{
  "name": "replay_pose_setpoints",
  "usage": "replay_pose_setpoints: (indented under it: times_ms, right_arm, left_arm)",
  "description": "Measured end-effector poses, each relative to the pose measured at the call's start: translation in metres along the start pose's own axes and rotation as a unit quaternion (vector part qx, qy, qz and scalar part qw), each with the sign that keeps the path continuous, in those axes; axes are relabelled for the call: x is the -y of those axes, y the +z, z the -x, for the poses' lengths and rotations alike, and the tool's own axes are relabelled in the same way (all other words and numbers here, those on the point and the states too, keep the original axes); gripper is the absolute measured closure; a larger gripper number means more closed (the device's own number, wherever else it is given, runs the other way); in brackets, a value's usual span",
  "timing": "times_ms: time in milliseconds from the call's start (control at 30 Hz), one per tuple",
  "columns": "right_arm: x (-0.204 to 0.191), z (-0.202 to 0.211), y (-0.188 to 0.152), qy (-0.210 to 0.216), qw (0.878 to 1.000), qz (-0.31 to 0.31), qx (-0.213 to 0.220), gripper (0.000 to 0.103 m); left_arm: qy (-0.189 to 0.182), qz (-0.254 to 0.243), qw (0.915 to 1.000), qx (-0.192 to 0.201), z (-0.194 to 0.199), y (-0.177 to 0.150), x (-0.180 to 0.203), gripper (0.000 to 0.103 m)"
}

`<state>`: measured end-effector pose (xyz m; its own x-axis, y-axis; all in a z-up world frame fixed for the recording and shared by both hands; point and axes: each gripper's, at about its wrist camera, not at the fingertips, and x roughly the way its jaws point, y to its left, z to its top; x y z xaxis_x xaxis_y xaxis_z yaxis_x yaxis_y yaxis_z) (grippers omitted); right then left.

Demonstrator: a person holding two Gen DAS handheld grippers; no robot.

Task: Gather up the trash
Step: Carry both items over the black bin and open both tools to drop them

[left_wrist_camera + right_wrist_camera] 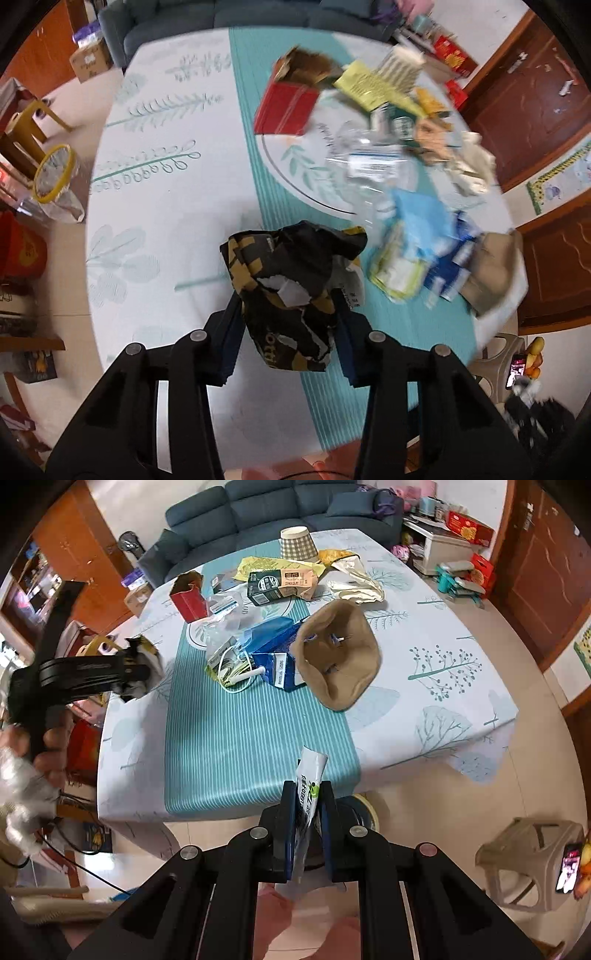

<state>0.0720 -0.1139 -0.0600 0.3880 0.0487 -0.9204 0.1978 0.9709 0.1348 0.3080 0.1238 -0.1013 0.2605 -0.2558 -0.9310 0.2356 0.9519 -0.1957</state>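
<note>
**Both tools loaded, trash pile on the bench**

Left tool (291,328): clamped on a crumpled black-and-gold wrapper (291,291), torn white patches showing. The wrapper bulges out past the fingertips (231,332) and hangs over the bench (166,206). From the right wrist view this same tool (136,672) shows side-on at the bench's left edge, a hand (50,753) around its grip.

Right tool (308,812): pinched together on a thin white sachet (310,775) with green and black print. The sachet stands up between the blue pads (290,827), its top end over the near edge of the bench.

Rest of the trash sits in a loose heap along the teal striped runner (240,746), well apart from both tools:
- red carton (188,594), top torn open, upright
- checked paper cup (298,542), upside down, at the far end
- yellow wrapper (258,566) just beside a dark box (267,587)
- blue packet (273,646) touching a tan cloth hat (340,657), hat lying open side up
- white cord (236,675) coiled by the blue packet

Floor, left of the bench: a yellow-rimmed bin (53,173) lined with a clear bag. Left wrist view is motion-blurred on the heap.
</note>
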Motion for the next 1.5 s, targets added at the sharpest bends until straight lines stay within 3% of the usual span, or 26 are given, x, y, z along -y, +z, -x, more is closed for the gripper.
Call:
replay_pose_setpoints:
  times_ms: [200,333,600,733,933,1100,1300,1500]
  right_arm:
    - [0.024,0.012,-0.013,0.017,0.999,0.038,0.009,0.091]
    - [0.051,0.019,-0.033,0.036,0.998,0.06,0.001,0.091]
    - [0.094,-0.011,-0.079,0.077,0.995,0.061,-0.035,0.091]
    - [0.106,-0.043,-0.107,0.074,0.994,0.063,-0.051,0.091]
    - [0.126,-0.113,-0.143,0.069,0.996,-0.005,-0.062,0.091]
    - [0.141,-0.186,-0.177,0.055,0.994,-0.057,-0.072,0.091]
    - [0.161,-0.283,-0.209,0.033,0.993,-0.09,-0.072,0.091]
    - [0.182,-0.349,-0.232,0.032,0.989,-0.126,-0.073,0.091]
  left_arm:
    - [-0.018,-0.002,0.9992,0.035,0.063,-0.065,0.023,0.063]
    - [-0.005,-0.017,0.9986,0.051,0.087,-0.12,0.065,0.063]
    - [0.018,-0.044,0.9982,0.036,0.076,-0.209,0.153,0.063]
    - [0.025,-0.051,0.9983,0.01,0.045,-0.243,0.177,0.063]
    - [0.032,-0.127,0.9913,-0.016,-0.021,-0.277,0.2,0.063]
    - [0.033,-0.154,0.9865,-0.044,-0.094,-0.294,0.202,0.063]
    - [0.033,-0.177,0.9826,-0.048,-0.182,-0.309,0.21,0.063]
    - [0.017,-0.18,0.9815,-0.064,-0.262,-0.313,0.216,0.063]
